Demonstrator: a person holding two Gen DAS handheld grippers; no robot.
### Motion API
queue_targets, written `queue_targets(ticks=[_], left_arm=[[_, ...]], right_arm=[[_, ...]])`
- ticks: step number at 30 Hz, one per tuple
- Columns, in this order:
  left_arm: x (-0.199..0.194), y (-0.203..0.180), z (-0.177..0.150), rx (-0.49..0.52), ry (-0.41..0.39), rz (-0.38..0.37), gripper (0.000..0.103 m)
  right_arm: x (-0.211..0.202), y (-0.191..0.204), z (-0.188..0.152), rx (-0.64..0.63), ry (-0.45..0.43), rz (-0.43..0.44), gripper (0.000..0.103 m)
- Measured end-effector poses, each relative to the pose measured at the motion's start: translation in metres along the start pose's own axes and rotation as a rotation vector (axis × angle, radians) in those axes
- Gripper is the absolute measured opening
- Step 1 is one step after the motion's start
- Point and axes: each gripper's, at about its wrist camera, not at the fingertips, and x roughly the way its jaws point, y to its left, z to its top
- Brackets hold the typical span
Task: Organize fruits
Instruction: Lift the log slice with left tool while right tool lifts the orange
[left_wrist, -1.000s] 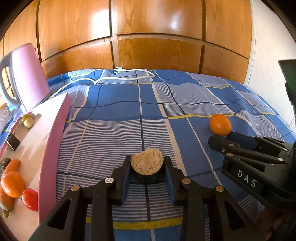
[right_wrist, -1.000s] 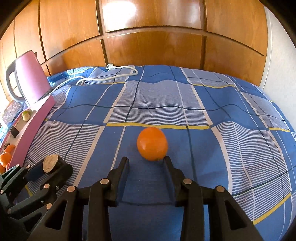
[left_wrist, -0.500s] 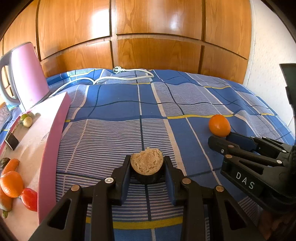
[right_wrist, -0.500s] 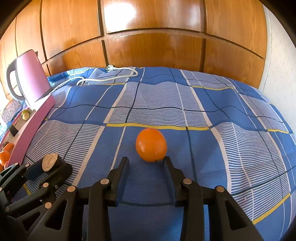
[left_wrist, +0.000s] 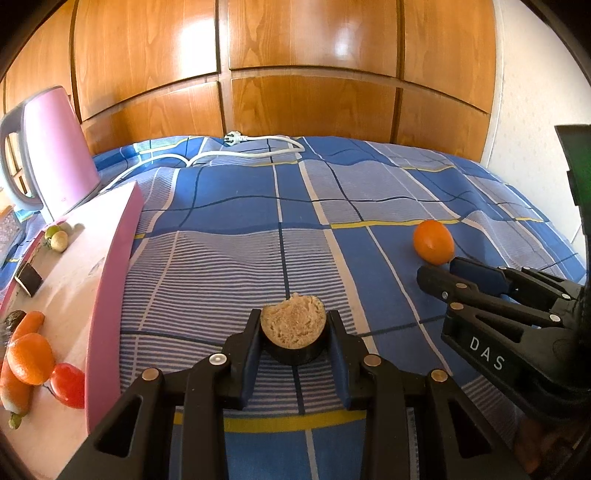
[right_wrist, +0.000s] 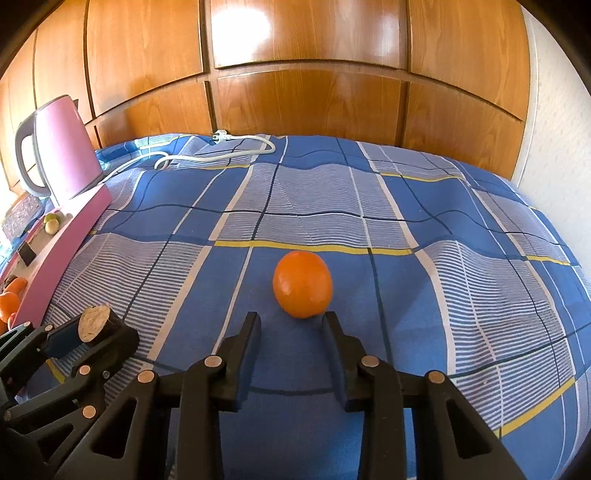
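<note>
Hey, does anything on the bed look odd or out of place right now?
Yes. A pink kettle and its white power cord sit on the blue checked bedspread, odd among fruit. One orange lies alone on it, outside the pink tray.

Bed w/ blue plaid cover (right_wrist: 461, 295): orange (right_wrist: 302, 284), white cable (right_wrist: 236, 147), pink tray (left_wrist: 110, 280) at left edge.

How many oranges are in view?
2: one orange on the blue bedspread just ahead of the right gripper, another orange on the pink tray. Others may be hidden.
</note>
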Motion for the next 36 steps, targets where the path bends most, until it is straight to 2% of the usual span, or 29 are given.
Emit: queue_targets(ticks=[6,11,18,23,27,30,31,35,36], left_arm=[[-0.005,0.0,-0.004,-0.001,0.011,-0.002,0.034],[-0.009,0.001,-0.008,0.0,0.022,-0.004,0.033],[-0.012,0.003,-0.009,-0.015,0.034,-0.012,0.033],[-0.014,0.004,-0.011,-0.019,0.036,-0.019,0.033],[-0.015,0.005,-0.011,-0.022,0.036,-0.024,0.033],[-0.015,0.005,-0.01,-0.025,0.036,-0.025,0.033],[-0.015,0.005,-0.011,-0.026,0.036,-0.026,0.033],[-0.015,0.005,-0.011,-0.026,0.035,-0.029,0.033],[-0.015,0.005,-0.011,-0.025,0.035,-0.027,0.033]], right_arm=[[-0.006,0.0,-0.006,0.008,-0.007,0.003,0.03],[-0.016,-0.006,-0.014,0.055,-0.011,0.024,0.02],[-0.026,-0.024,-0.022,0.153,0.004,0.104,0.019],[-0.027,-0.02,-0.017,0.151,0.017,0.111,0.03],[-0.024,-0.018,-0.002,0.145,0.0,0.095,0.031],[-0.014,-0.016,0.013,0.122,0.004,0.072,0.04],[-0.008,-0.014,0.017,0.106,0.011,0.063,0.046],[0.011,-0.009,0.025,0.065,0.054,0.026,0.046],[0.014,-0.009,0.025,0.067,0.064,0.032,0.042]])
